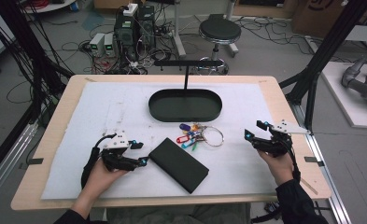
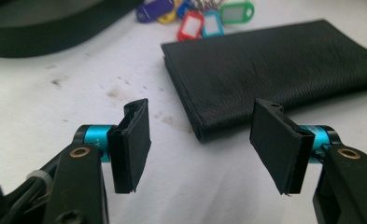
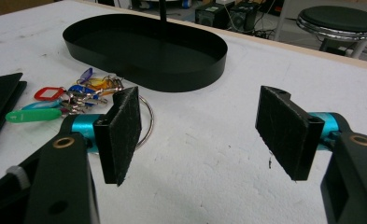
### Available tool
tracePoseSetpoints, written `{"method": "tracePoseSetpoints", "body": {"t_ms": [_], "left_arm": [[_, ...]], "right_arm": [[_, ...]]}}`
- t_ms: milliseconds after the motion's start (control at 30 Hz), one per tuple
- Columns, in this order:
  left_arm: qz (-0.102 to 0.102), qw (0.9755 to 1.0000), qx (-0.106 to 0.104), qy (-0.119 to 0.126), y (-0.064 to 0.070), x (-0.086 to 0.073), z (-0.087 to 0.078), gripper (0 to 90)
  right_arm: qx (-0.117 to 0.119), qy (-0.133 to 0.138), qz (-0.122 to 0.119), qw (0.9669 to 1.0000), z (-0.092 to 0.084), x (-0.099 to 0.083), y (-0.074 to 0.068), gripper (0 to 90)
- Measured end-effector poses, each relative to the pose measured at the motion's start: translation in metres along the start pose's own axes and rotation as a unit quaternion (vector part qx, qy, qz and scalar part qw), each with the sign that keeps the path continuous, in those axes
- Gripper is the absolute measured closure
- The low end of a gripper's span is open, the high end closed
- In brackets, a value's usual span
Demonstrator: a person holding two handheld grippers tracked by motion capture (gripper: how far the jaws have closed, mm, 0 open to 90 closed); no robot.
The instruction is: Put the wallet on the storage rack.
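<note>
Nearing the wallet [image 2: 274, 70] corner, left claw [image 2: 200, 149] gapes, unobstructed.

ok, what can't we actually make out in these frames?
- Wallet: right end cut off by the frame edge in the left gripper view; contents hidden, it lies closed.
- Key tags: any lettering too small in the high view.
- Tray post: top cut off by the upper edge in the right gripper view.

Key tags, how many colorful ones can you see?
5 at least: purple, yellow, red, blue and green, bunched beside the wallet. More may be hidden.
</note>
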State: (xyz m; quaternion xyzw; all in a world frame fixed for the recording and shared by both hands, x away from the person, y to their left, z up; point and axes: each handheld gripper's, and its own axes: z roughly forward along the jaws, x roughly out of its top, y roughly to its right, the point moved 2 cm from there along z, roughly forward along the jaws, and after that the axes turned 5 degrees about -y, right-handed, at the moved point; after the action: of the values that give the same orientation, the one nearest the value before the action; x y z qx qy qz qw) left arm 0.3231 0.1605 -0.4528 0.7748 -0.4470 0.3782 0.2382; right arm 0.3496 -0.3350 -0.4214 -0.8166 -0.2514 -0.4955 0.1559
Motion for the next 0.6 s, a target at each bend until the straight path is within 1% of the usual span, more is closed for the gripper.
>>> {"method": "tracePoseSetpoints", "body": {"t_ms": [67,133,200,267,367,400,433,467,500,533,567,600], "left_arm": [[0.006,0.9998,-0.005,-0.021,0.001,-0.001,0.006,38.9],[0.004,0.9996,-0.009,-0.027,0.001,-0.001,0.009,39.6],[0.006,0.9993,-0.010,-0.037,0.001,-0.001,0.012,40.0],[0.006,0.9991,-0.013,-0.041,0.001,-0.001,0.015,41.1],[0.014,0.9981,-0.011,-0.059,0.002,0.000,0.019,47.0],[0.014,0.9981,-0.011,-0.059,0.002,0.000,0.019,49.2],[0.026,0.9973,-0.008,-0.068,0.004,0.000,0.021,50.7],[0.026,0.9973,-0.008,-0.068,0.004,0.000,0.021,51.5],[0.028,0.9973,-0.017,-0.066,0.005,0.001,0.021,55.3],[0.031,0.9973,-0.018,-0.064,0.005,0.001,0.021,59.0],[0.032,0.9972,-0.017,-0.065,0.006,0.001,0.021,60.1],[0.034,0.9972,-0.016,-0.065,0.006,0.002,0.021,60.6]], "right_arm": [[0.000,-0.001,-0.002,1.0000,0.000,0.000,0.000,31.6],[0.000,-0.001,-0.002,1.0000,0.000,0.000,0.001,31.6],[-0.001,-0.001,0.000,1.0000,0.001,0.000,0.000,31.6],[0.001,-0.002,0.000,1.0000,0.001,-0.001,0.000,31.6],[0.002,-0.003,-0.003,1.0000,0.001,0.000,-0.002,31.6],[0.003,-0.002,-0.003,1.0000,0.002,0.000,-0.002,31.6],[0.004,-0.001,-0.005,1.0000,0.002,0.000,-0.003,31.5],[0.006,-0.002,-0.004,1.0000,0.002,0.000,-0.004,31.5],[0.006,-0.002,-0.006,1.0000,0.002,0.000,-0.004,31.4],[0.008,-0.004,-0.005,0.9999,0.003,0.000,-0.006,31.4],[0.008,-0.002,-0.009,0.9999,0.003,0.001,-0.006,31.4],[0.011,-0.003,-0.008,0.9999,0.003,0.001,-0.007,31.4]]}}
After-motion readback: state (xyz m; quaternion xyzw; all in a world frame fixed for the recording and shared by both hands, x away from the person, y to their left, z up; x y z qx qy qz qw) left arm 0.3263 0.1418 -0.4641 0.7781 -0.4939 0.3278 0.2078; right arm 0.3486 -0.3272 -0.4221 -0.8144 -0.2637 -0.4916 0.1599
